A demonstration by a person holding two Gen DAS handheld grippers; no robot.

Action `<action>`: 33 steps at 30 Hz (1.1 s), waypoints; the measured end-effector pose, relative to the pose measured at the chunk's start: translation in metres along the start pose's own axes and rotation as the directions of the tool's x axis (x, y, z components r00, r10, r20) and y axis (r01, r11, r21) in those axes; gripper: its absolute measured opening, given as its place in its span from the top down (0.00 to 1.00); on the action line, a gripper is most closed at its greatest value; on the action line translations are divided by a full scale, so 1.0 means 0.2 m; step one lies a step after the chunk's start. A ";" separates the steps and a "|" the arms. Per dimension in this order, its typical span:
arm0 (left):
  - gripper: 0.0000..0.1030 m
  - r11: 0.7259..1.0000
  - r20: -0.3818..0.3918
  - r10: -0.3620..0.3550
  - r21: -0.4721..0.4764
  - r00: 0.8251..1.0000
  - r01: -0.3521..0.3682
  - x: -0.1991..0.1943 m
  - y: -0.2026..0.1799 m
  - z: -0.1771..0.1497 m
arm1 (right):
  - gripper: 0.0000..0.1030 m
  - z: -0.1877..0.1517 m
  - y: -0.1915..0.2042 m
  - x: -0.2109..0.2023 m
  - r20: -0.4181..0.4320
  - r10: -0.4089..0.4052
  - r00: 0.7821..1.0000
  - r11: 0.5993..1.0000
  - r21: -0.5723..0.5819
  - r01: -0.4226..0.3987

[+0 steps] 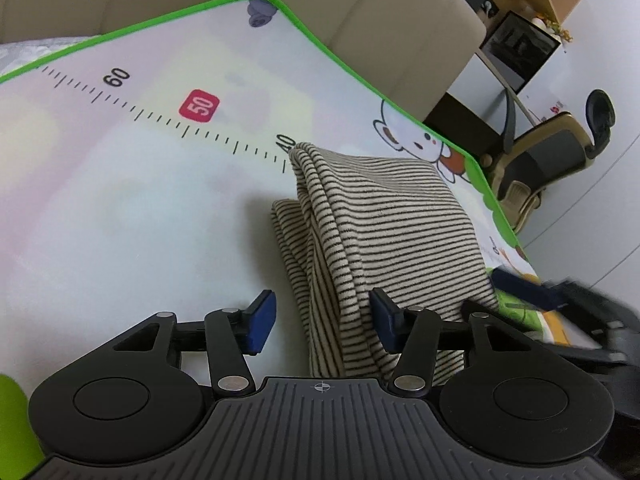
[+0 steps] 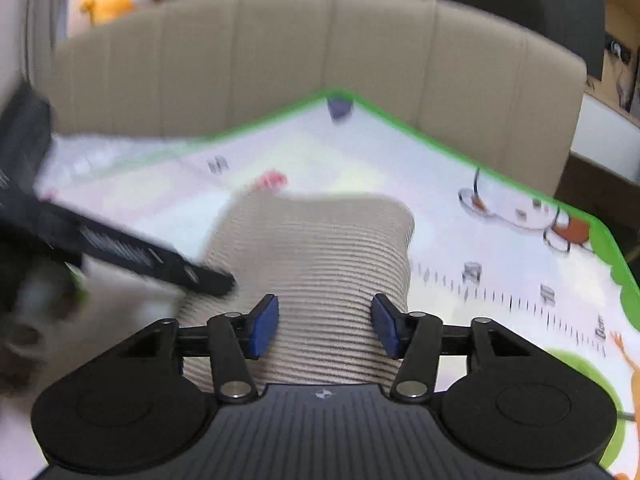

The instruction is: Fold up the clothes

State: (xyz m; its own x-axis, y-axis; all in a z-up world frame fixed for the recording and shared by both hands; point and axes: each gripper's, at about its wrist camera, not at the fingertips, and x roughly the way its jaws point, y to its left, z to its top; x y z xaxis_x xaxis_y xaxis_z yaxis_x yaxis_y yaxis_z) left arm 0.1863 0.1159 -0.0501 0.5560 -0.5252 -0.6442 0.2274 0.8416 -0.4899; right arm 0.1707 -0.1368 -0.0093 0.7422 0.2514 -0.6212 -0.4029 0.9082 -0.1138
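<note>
A beige garment with thin black stripes [image 1: 384,232] lies folded into a thick bundle on a white play mat [image 1: 120,208]. My left gripper [image 1: 323,322] is open, its blue pads on either side of the bundle's near edge, holding nothing. In the right wrist view, which is blurred, the same striped garment [image 2: 320,256] lies just ahead of my right gripper [image 2: 325,326], which is open and empty above its near end. The left gripper [image 2: 132,256] shows there as a dark blur at the left. The right gripper [image 1: 560,296] appears at the right edge of the left wrist view.
The mat has a green border [image 1: 352,72], a printed ruler scale [image 1: 200,106] and cartoon animals [image 1: 416,140]. A beige sofa back [image 2: 312,52] rises behind the mat. An office chair [image 1: 560,152] and a shelf with a monitor [image 1: 520,48] stand beyond the mat's right edge.
</note>
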 end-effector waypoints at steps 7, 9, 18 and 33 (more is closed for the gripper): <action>0.36 0.999 -0.008 0.027 0.025 1.000 -0.027 0.02 0.00 -0.01 | 0.24 -0.03 0.01 0.03 -0.034 0.034 0.999 0.997 -0.065 -0.036; 0.32 0.999 -0.009 0.035 0.024 0.999 -0.034 0.02 0.00 -0.01 | 0.23 -0.02 0.01 0.01 -0.040 0.053 0.998 0.996 -0.073 -0.055; 0.29 0.998 -0.017 0.062 0.027 0.998 -0.062 0.03 0.00 -0.02 | 0.61 0.23 -0.13 -0.01 0.057 0.127 0.990 0.987 0.097 -0.132; 0.29 1.000 -0.010 -0.009 -0.012 1.000 0.008 0.00 0.04 -0.02 | 0.31 0.30 -0.16 0.22 -0.041 0.123 0.992 0.975 0.192 -0.113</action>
State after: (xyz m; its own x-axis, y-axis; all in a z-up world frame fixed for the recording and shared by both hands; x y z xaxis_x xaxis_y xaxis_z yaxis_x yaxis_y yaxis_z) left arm 0.1854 0.1216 -0.0567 0.5461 -0.5336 -0.6458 0.2228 0.8356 -0.5021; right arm 0.2476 -0.1349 0.0140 0.6643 0.3473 -0.6619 -0.3742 0.9211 0.1078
